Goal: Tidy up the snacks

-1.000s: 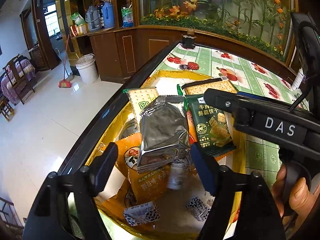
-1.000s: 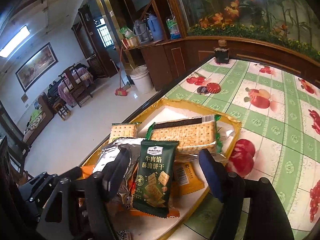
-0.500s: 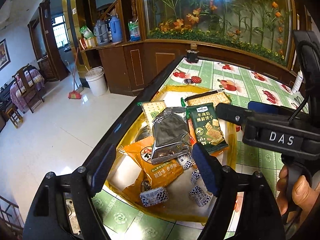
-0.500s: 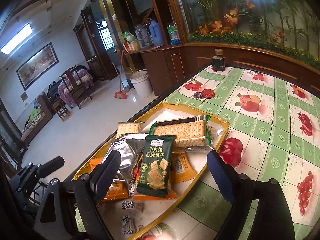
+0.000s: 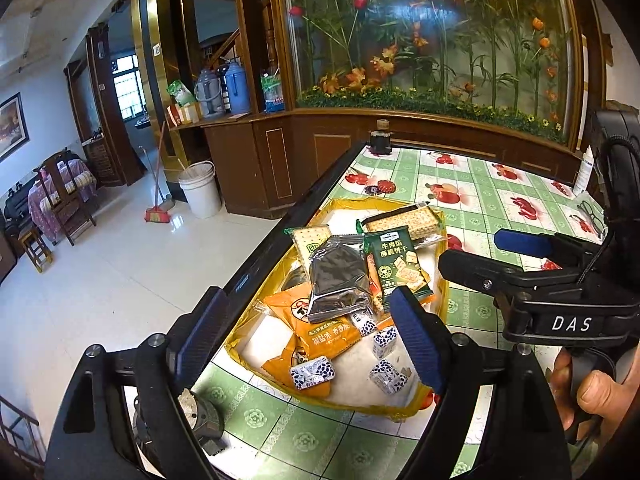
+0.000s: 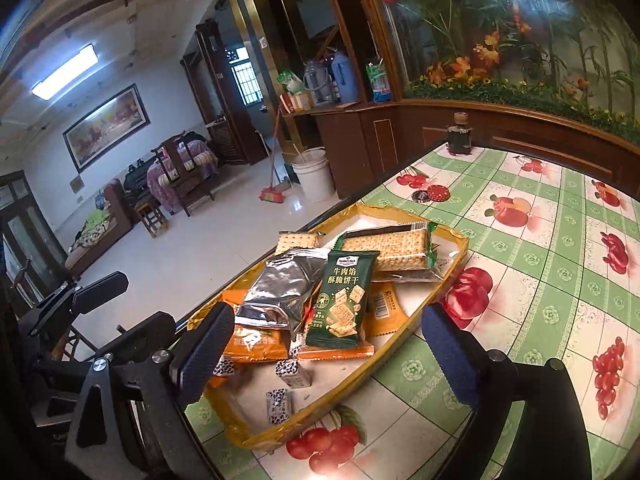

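A yellow tray (image 5: 360,410) (image 6: 320,402) on the green fruit-print table holds a pile of snacks. On top lie a silver foil pack (image 5: 336,280) (image 6: 284,292) and a green biscuit pack (image 5: 396,264) (image 6: 344,300). Cracker packs (image 5: 404,220) (image 6: 384,248) lie behind them, orange packs (image 5: 328,332) underneath, and small cow-pattern candies (image 5: 312,374) (image 6: 278,404) in front. My left gripper (image 5: 307,292) hovers above the tray's near end, its jaws opening with nothing between them. My right gripper (image 6: 328,310) (image 5: 480,252) hangs beside it, jaws opening too, also empty.
The table's dark edge runs along the tray's left side, with the tiled floor beyond. A dark jar (image 5: 380,142) (image 6: 460,136) stands at the far end, two bottle caps (image 5: 380,188) lie behind the tray, and glasses (image 5: 592,216) at the right. A hand (image 5: 592,396) grips the right handle.
Both grippers have drawn back and upward from the tray, and their jaws have spread wider. The silver and green packs stay on the pile and now look smaller and farther off.
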Demonstrator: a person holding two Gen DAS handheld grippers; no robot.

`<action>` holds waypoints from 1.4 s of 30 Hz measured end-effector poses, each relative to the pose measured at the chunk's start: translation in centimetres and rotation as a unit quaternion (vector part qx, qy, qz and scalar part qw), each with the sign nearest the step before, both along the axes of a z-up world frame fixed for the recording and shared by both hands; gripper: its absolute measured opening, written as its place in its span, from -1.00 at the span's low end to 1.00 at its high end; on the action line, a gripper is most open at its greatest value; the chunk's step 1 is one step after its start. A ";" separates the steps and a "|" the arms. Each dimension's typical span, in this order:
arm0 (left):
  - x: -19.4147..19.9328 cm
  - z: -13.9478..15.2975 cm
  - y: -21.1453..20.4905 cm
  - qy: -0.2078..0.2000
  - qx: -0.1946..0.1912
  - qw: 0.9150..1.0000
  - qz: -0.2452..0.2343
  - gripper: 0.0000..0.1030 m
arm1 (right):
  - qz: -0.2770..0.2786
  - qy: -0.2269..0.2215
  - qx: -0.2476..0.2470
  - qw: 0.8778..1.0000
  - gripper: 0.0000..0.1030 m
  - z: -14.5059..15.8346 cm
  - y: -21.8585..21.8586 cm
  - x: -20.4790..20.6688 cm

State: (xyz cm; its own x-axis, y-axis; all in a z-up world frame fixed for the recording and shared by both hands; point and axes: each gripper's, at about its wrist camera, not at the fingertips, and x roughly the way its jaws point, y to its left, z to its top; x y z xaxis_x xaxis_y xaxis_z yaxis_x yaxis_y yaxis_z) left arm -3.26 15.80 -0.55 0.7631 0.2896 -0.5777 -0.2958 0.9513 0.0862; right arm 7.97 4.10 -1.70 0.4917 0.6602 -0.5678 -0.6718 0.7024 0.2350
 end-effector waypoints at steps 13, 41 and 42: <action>-4.0 1.1 -0.1 -0.024 0.023 0.999 0.020 0.65 | 0.006 -0.021 0.016 1.000 0.87 1.4 -2.3 -2.7; -9.3 3.7 -1.8 -0.087 0.032 0.996 -0.005 0.73 | 0.109 -0.074 -0.035 0.991 0.88 1.9 -2.2 -7.4; -9.3 3.7 -1.7 -0.088 0.028 0.996 -0.003 0.73 | 0.110 -0.075 -0.036 0.990 0.88 2.0 -2.2 -7.4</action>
